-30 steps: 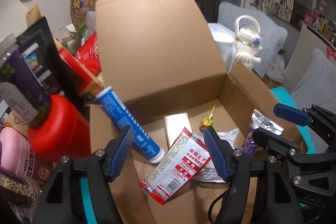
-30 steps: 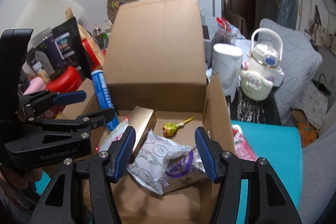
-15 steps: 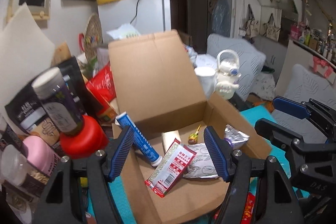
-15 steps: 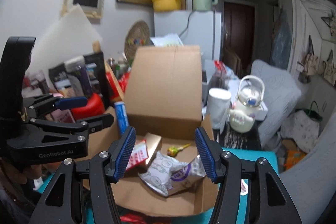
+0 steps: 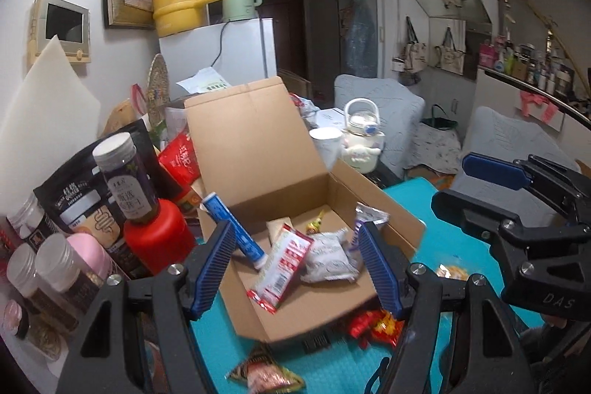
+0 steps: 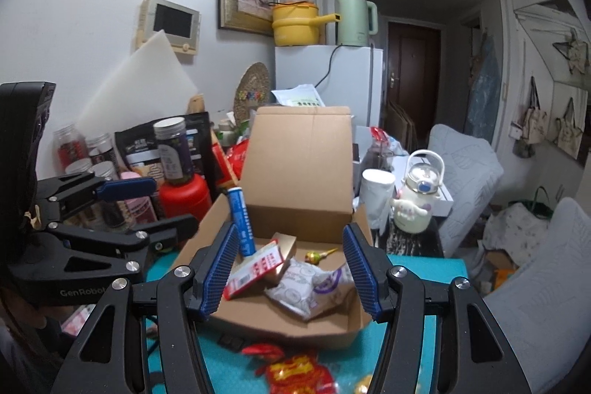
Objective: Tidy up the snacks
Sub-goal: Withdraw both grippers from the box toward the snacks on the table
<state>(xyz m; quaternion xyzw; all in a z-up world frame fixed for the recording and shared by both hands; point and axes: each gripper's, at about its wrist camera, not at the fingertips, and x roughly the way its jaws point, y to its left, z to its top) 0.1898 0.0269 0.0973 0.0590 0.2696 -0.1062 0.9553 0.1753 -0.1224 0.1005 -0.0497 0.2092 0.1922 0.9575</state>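
Note:
An open cardboard box (image 5: 258, 150) (image 6: 299, 157) stands on the teal mat with its lid up. Inside lie a blue tube (image 5: 236, 228) (image 6: 242, 220), a red-and-white packet (image 5: 282, 261) (image 6: 255, 264), a white pouch (image 5: 327, 261) (image 6: 299, 290), a gold bar (image 6: 286, 246) and a lollipop (image 5: 316, 224) (image 6: 314, 257). My left gripper (image 5: 297, 268) hangs open and empty above the box's near edge. My right gripper (image 6: 291, 268) is open and empty too, held back from the box. Loose red wrappers (image 5: 373, 324) (image 6: 299, 372) and another packet (image 5: 266, 375) lie on the mat in front.
Jars (image 5: 48, 268), a red canister (image 5: 155, 239) with a dark bottle (image 5: 125, 180) on it, and black bags crowd the left. A white cup (image 6: 376, 194) and a white kettle-shaped bottle (image 6: 417, 205) stand right of the box. A fridge (image 6: 328, 80) is behind.
Both grippers have pulled back and risen from the box, so it looks smaller and the mat with loose wrappers has come into view. Jaw openings are unchanged.

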